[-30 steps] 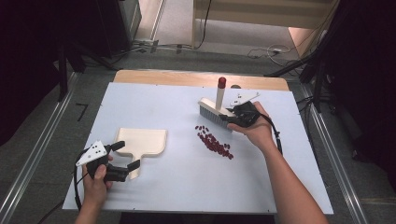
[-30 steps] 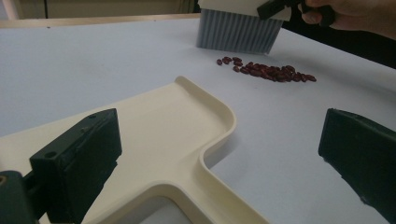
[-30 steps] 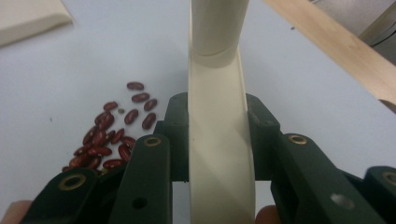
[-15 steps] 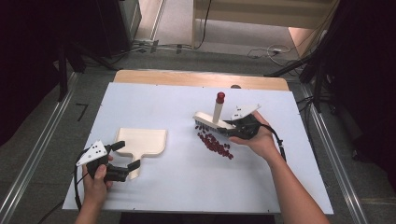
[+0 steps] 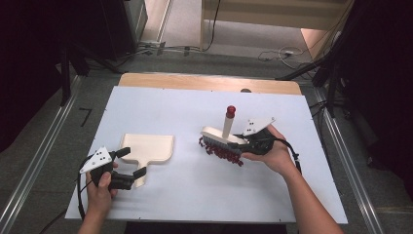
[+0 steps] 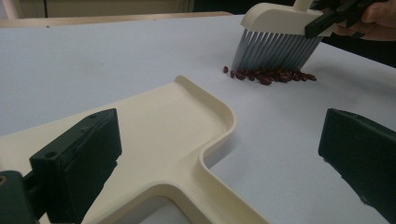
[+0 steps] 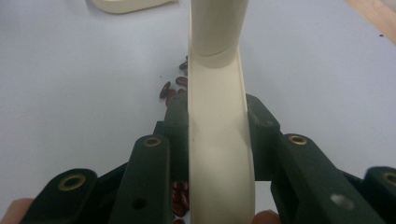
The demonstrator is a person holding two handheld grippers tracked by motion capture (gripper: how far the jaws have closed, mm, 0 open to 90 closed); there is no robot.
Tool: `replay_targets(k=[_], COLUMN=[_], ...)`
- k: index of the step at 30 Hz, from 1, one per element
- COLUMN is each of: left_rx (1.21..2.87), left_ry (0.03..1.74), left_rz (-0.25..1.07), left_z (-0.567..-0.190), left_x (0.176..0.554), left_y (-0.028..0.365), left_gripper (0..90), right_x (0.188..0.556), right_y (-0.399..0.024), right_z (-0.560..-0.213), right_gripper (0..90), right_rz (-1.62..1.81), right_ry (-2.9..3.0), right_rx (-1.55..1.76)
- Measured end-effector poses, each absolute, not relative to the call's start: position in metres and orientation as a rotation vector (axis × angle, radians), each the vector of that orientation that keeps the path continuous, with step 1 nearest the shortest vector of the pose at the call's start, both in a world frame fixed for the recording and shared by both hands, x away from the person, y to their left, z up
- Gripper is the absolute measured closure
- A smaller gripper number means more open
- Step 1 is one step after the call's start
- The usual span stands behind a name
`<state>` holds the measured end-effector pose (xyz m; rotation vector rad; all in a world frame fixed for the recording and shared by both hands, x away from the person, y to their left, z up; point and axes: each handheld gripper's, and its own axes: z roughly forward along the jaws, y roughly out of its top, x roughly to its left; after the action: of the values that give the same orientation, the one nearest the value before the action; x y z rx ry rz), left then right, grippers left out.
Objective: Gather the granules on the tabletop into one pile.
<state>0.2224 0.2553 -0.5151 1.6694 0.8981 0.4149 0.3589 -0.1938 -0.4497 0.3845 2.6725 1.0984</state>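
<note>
Dustpan (image 6: 154, 140) handle cut off at bottom edge; brush (image 7: 217, 130) hides most beans (image 7: 175, 88); brush top cropped.

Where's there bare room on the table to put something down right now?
Bare sheet lies along the far edge of the table, behind the dustpan, and along the near edge between the two forearms. The strip between dustpan and beans is also bare. It is crowded where the right tongs hold the brush over the beans.

The bench (image 5: 160, 105) carries one cream dustpan (image 5: 148, 148), one cream brush (image 5: 221, 136) with a red-capped handle, and one cluster of dark red beans (image 5: 221, 151), too many and too closely packed to count. Two grippers are present: left gripper (image 5: 132, 163), right gripper (image 5: 248, 142).
</note>
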Motion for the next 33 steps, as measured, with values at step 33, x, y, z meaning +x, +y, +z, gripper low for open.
replay_targets(k=[33], left_rx=[1.667], left_ry=[0.897], left_rz=[0.418], left_z=[-0.515], left_x=[0.222], left_y=[0.256], left_gripper=[0.0], right_x=[0.297], right_y=[-0.174], right_z=[-0.455], right_gripper=[65.9], right_rz=[0.913], right_ry=[2.285], right_rx=[1.054])
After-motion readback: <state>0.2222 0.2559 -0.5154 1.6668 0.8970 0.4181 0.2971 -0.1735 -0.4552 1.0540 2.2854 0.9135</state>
